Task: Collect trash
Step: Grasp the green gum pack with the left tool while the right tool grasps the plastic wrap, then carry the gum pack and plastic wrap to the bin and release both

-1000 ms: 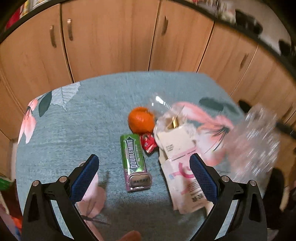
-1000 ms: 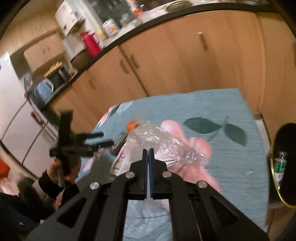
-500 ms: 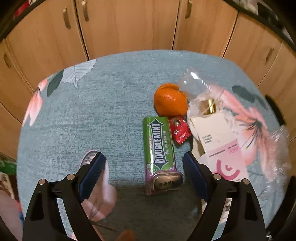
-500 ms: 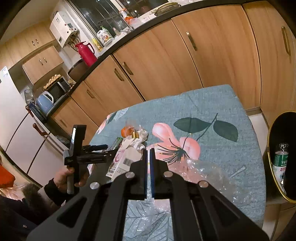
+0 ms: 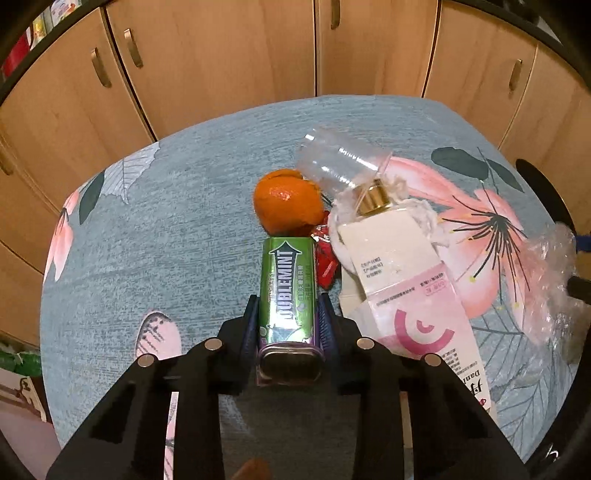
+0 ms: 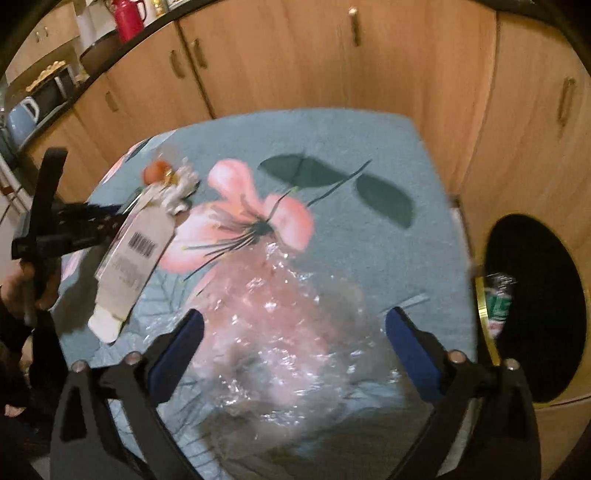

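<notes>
Green Doublemint gum pack (image 5: pixel 290 291) lies on the flowered counter (image 5: pixel 184 240), clamped between the left gripper (image 5: pixel 289 314) fingers; orange peel (image 5: pixel 286 202) touches its 12 o'clock end. Right gripper (image 6: pixel 293 339) fingers spread wide around crumpled clear plastic (image 6: pixel 280 328).

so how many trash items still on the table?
6: gum pack clamped in left hand-held gripper, orange peel, red wrapper, carton, cup, plastic film. Some may be hidden.

Background: wooden cabinet doors (image 5: pixel 221 55) behind the counter (image 5: pixel 166 229), which carries a teal floral cloth. Red thermos (image 6: pixel 127 18) and blue kettle (image 6: pixel 26 110) on far worktop.
</notes>
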The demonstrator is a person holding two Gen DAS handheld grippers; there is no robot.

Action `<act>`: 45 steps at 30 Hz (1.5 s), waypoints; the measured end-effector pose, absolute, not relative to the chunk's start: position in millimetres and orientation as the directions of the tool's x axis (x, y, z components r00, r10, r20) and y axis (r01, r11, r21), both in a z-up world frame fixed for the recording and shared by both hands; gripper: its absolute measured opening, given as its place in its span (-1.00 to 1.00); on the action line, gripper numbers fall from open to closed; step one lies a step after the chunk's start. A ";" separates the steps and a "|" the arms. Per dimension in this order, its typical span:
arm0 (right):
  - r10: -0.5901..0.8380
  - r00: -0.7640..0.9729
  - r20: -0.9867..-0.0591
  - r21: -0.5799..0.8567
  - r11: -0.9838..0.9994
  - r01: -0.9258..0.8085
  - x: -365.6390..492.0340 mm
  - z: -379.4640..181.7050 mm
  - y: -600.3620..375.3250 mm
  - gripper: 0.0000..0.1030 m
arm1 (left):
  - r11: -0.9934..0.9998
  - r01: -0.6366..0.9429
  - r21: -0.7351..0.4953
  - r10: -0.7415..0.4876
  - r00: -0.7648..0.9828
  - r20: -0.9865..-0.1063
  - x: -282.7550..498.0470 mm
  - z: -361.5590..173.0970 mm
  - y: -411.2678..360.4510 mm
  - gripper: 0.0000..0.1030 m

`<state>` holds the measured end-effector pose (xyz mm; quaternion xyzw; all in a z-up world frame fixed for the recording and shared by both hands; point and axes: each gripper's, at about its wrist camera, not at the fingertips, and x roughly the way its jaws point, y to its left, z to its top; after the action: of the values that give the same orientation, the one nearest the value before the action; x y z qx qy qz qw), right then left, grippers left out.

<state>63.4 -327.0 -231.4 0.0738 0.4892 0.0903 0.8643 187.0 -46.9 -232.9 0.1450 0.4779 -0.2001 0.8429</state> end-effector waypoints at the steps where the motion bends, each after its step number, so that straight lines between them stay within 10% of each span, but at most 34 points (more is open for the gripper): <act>1: 0.264 0.491 -0.830 0.253 0.963 -0.092 63.1 -234.5 -326.3 -0.79 | 0.880 0.472 0.046 -0.202 0.460 -0.865 187.2 -232.3 -46.5 -0.44; 20: 0.328 0.654 -0.682 0.291 0.942 -0.169 39.7 -163.7 -321.1 -0.94 | 0.906 0.410 -0.105 -0.326 0.517 -0.792 164.4 -169.4 -2.7 -0.44; 42: -0.279 0.614 -0.738 0.001 0.910 0.415 19.8 -203.2 -574.1 -0.92 | 0.613 0.784 -0.098 -0.565 0.348 -0.748 123.7 -131.9 -272.6 -0.43; 45: -0.268 0.545 -0.795 -0.010 0.903 0.429 35.3 -237.0 -586.1 -0.42 | 0.567 0.817 -0.104 -0.589 0.313 -0.745 117.5 -129.8 -305.6 -0.43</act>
<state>35.3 -586.1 -237.0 0.0933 0.4335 -0.1995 0.8738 117.5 -305.6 -129.8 0.1481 0.3856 -0.4412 0.7967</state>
